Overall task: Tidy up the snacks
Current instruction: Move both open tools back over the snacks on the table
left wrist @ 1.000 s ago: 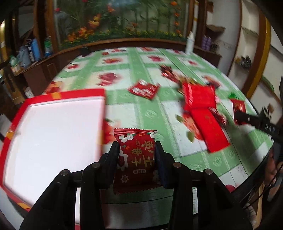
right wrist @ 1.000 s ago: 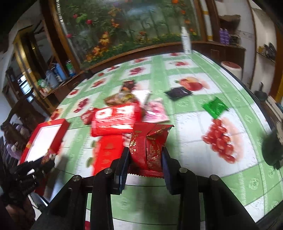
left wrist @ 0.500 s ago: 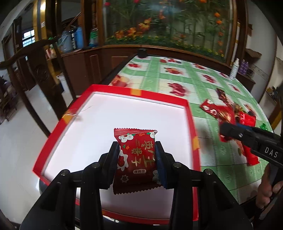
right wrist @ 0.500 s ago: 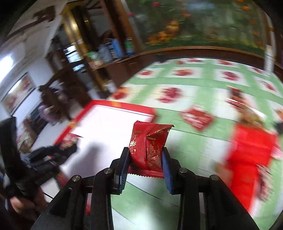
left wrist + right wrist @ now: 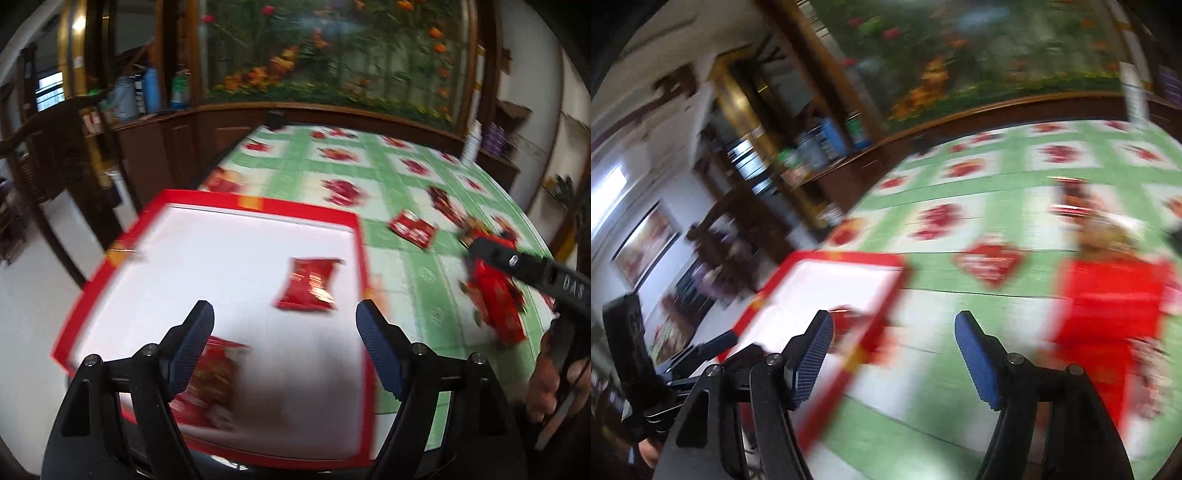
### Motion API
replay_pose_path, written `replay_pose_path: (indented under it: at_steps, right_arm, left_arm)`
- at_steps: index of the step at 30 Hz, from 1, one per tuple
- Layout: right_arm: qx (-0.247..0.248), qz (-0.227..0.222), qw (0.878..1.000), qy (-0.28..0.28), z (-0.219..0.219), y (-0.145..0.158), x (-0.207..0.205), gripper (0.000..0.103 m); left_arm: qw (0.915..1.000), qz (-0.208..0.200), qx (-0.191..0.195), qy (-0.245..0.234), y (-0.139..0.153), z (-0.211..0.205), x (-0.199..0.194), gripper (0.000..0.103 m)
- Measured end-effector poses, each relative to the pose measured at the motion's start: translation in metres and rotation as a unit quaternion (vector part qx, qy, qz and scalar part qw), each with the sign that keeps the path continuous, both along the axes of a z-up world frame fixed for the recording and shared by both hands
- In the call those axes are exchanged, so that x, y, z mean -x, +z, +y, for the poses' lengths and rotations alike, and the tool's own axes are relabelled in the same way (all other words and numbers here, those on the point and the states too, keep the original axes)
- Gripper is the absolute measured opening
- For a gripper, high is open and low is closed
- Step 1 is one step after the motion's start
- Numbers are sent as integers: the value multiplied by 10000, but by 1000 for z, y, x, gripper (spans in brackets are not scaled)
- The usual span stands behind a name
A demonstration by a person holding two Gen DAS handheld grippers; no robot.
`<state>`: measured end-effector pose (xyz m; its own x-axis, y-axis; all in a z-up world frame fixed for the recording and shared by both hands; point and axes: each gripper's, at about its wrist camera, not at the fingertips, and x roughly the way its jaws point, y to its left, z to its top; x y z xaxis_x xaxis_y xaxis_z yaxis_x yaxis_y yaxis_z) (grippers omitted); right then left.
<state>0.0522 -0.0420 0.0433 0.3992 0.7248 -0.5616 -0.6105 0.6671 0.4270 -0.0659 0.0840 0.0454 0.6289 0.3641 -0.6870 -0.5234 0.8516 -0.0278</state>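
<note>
Setting: a family home's dining room, by every visible sign.
Table: a round table [image 5: 417, 206] wore a green-and-white checked oilcloth printed with red fruit.
Wall: a large mural of orange and red flowers [image 5: 332, 55] filled the far side.
Furniture: dark wooden cabinets [image 5: 159, 147] carried bottles and cartons [image 5: 147, 92]; a framed picture [image 5: 642, 247] hung on a white wall.
Floor: pale glossy tiles [image 5: 33, 288].

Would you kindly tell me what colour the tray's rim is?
Red, around a white floor; the tray shows best in the left wrist view.
</note>
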Motion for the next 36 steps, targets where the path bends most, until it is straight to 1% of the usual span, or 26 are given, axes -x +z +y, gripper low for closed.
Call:
replay_pose_path:
  at_steps: [2,5,7,9,10,14,15,17,20,21,22,24,25,27,29,31,33,36]
  right_arm:
    - [114,-83,9988,-468,-39,-3,-9,71]
    - [375,-198,9930,-1102,-94,-9,-18,71]
    - [435,-144,9879,-1484,-132,-12,-23,71]
    - [433,-91,9833,-1767,-162,-14,-25,71]
    - [463,-101,9791,-1978,-182,-14,-26,71]
    - [603,-112,9669,-2478,-234,-13,-25,72]
    - [570,-76,9652,-2551,-243,-13,-24,73]
    - [327,127,9645,-2619,-259,-18,-23,74]
    - [146,230,9678,-2501,-256,-25,-25,74]
    - [177,234,9689,-2456,-253,-26,-26,74]
    - [363,215,9712,-2344,-242,-26,-28,74]
    - [498,35,9756,-2139,-226,-23,-27,74]
    - [508,-41,9784,-2003,-217,-21,-25,74]
    - [514,-37,9823,-1801,-202,-20,-28,74]
    - [541,-27,9839,-1704,-192,-20,-29,73]
    - [493,28,9852,-1643,-184,-21,-32,73]
    - [479,83,9873,-1511,-175,-22,-34,73]
    - [612,57,9889,-1356,-159,-25,-36,73]
  left_arm:
    - [9997,107,18,-238,-3,-15,-10,80]
    - [9985,201,-4,-513,-4,-34,-19,80]
    - [9973,264,-33,-686,-4,-46,-25,80]
    - [9960,317,-38,-831,-5,-56,-30,80]
    - [9951,349,-35,-924,-5,-62,-32,79]
    - [9901,530,-56,-1298,-10,-85,-45,79]
    - [9890,579,-64,-1363,-11,-90,-48,79]
    - [9873,658,-109,-1444,-13,-97,-55,79]
    - [9862,702,-139,-1491,-12,-103,-62,79]
    - [9861,718,-141,-1495,-12,-105,-63,79]
    - [9860,731,-145,-1489,-12,-105,-64,79]
    - [9859,783,-169,-1466,-14,-106,-65,79]
    - [9859,808,-176,-1458,-16,-106,-66,79]
    - [9858,855,-170,-1438,-17,-105,-68,79]
    - [9855,854,-156,-1457,-16,-104,-73,79]
    - [9856,785,-212,-1481,-10,-103,-81,79]
    - [9862,631,-348,-1493,1,-102,-94,79]
    - [9862,435,-335,-1564,13,-98,-116,79]
